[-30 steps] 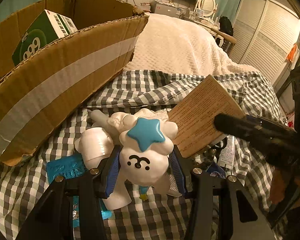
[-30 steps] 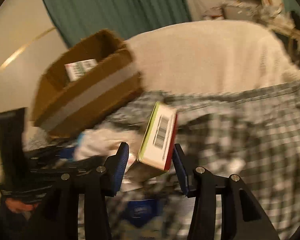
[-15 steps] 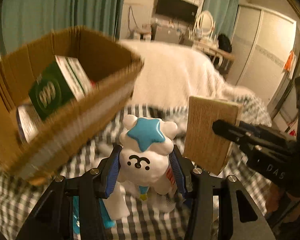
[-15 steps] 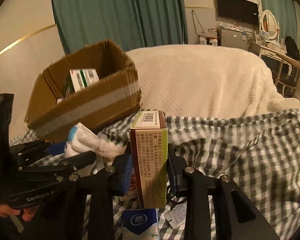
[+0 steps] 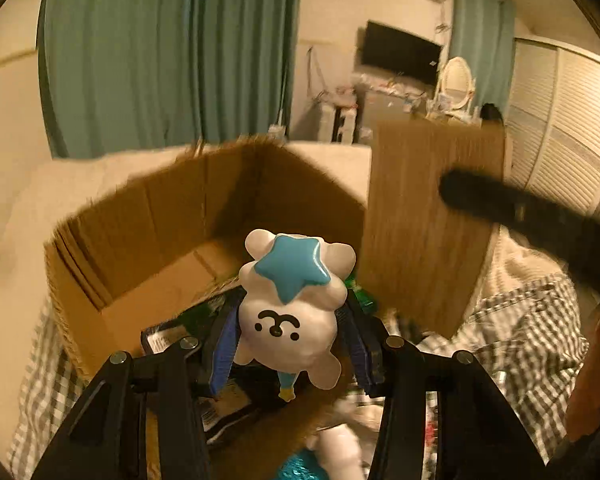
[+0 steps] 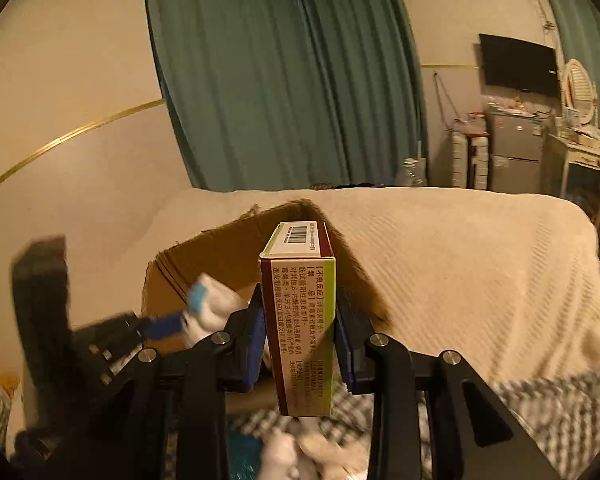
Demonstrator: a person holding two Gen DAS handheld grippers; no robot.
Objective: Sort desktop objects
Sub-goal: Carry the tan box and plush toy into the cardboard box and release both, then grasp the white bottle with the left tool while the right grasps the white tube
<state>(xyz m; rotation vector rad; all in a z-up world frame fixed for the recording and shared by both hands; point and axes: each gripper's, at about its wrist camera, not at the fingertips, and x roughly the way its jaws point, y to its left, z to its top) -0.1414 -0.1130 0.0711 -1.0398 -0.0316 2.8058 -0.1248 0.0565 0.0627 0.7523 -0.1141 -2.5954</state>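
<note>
The left tool [image 5: 290, 336] clenches a white toy with a blue star [image 5: 290, 312] between its blue pads, held above the open cardboard box [image 5: 148, 248]. The right tool [image 6: 300, 334] grips an upright medicine box [image 6: 302, 320] beside that box. Items inside the box are dark and blurred; the bed's clutter below is smeared

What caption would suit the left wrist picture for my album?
Left gripper carries a white toy with a blue star over an open cardboard box, with a brown carton held alongside.
</note>
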